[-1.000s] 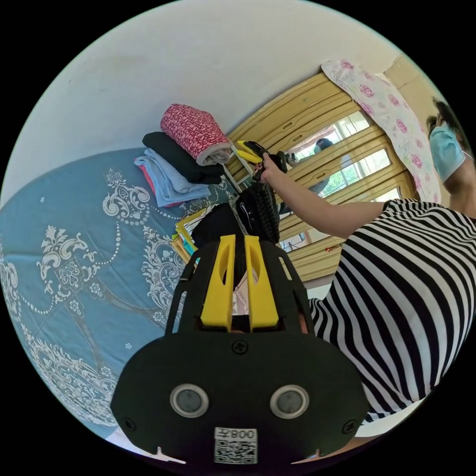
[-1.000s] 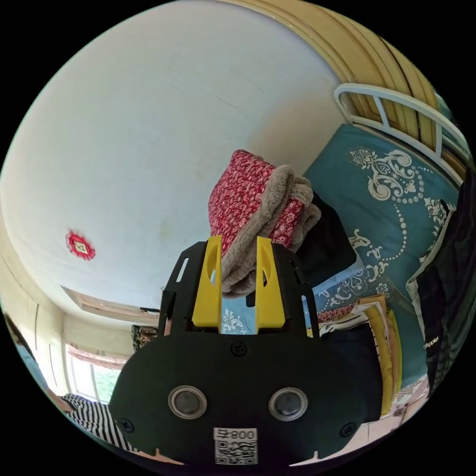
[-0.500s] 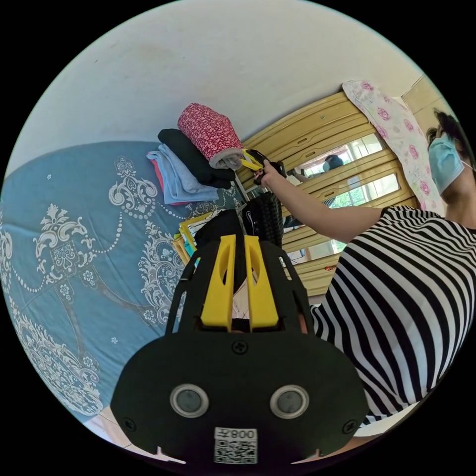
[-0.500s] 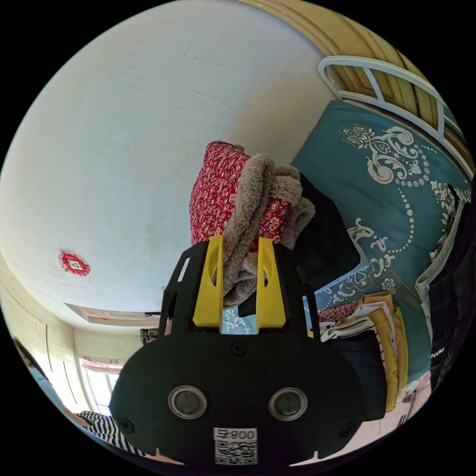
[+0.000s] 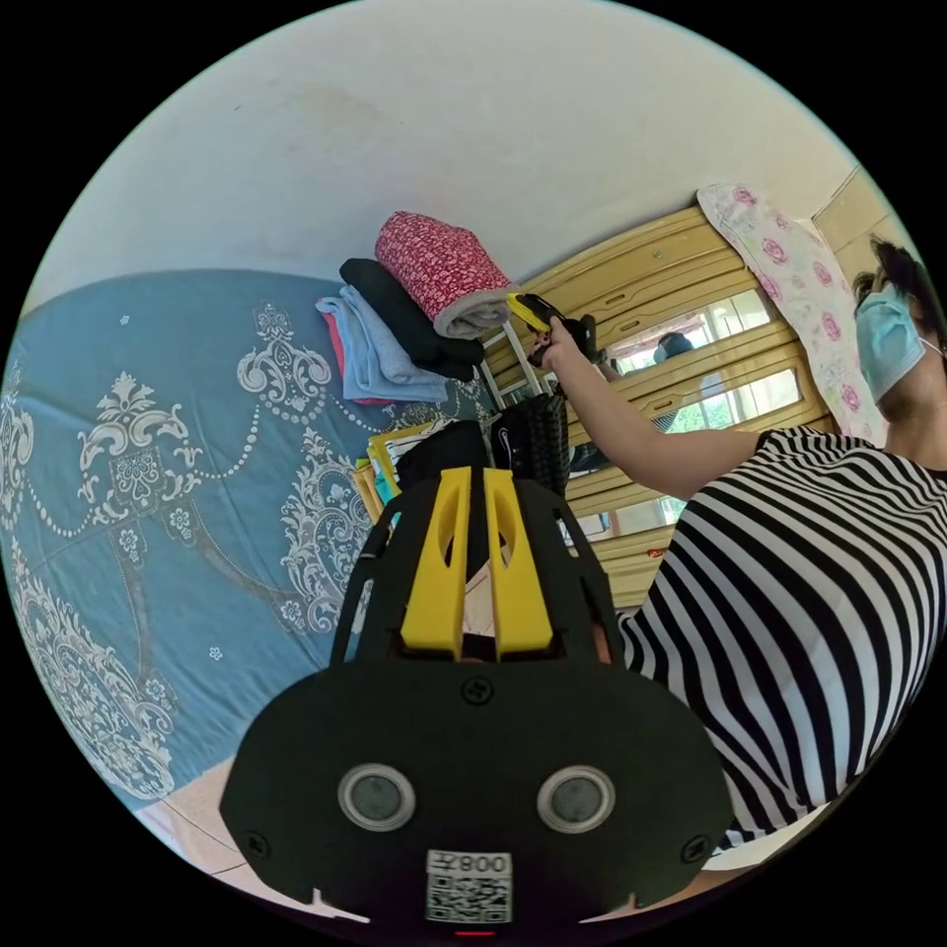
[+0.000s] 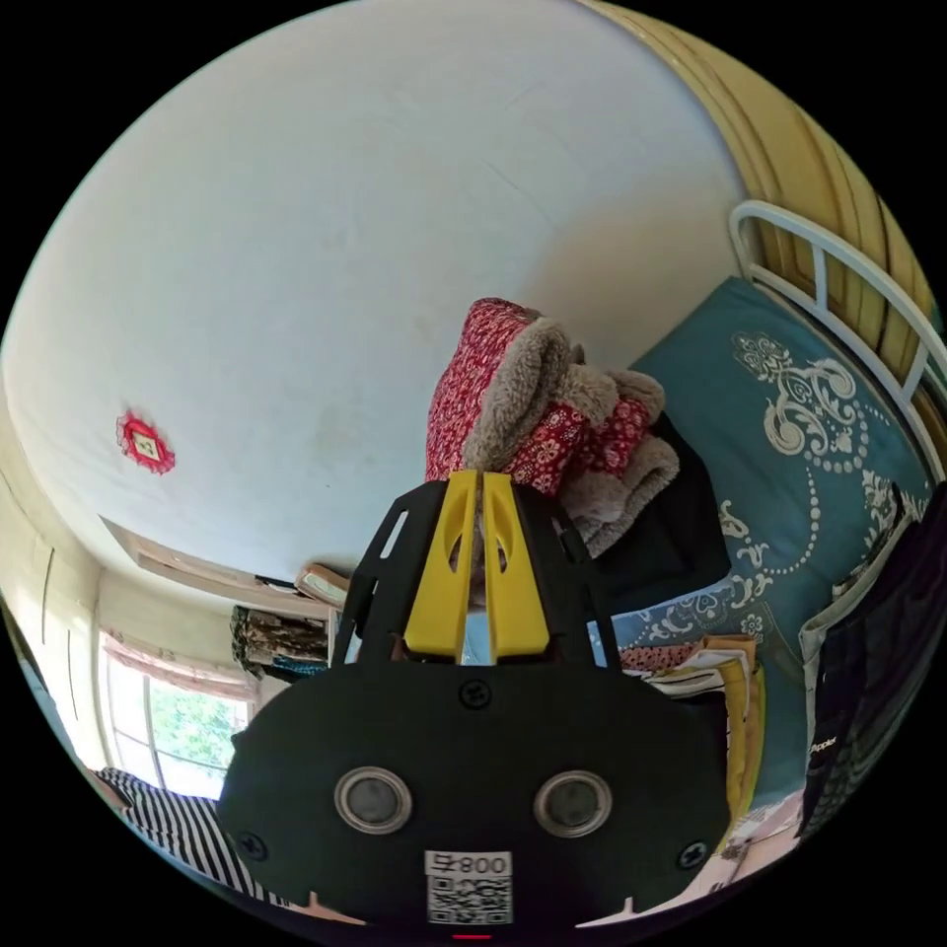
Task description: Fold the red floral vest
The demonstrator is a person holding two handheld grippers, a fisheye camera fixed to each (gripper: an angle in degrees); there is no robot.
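The red floral vest (image 5: 434,261) lies folded with its beige fleece lining outward, on top of a stack of clothes at the far end of the bed. In the right gripper view the vest (image 6: 493,375) sits straight ahead, and my right gripper (image 6: 472,483) is shut on the fleece edge that reaches down to its tips. In the left gripper view a hand holds that right gripper (image 5: 523,308) against the vest's edge. My left gripper (image 5: 472,483) hangs back near the person, shut, with nothing in it.
Under the vest lie a black garment (image 5: 404,316) and a light blue one (image 5: 370,345). The bed (image 5: 148,395) has a blue patterned cover and a white rail (image 6: 819,256). Dark clothes (image 5: 533,434) hang beside a yellow wardrobe (image 5: 641,286). A striped shirt (image 5: 809,612) is close on the right.
My right gripper's jaws stood open around the fleece edge and have now shut on it. The vest's layers look more spread. The left gripper stays shut; its view has shifted slightly.
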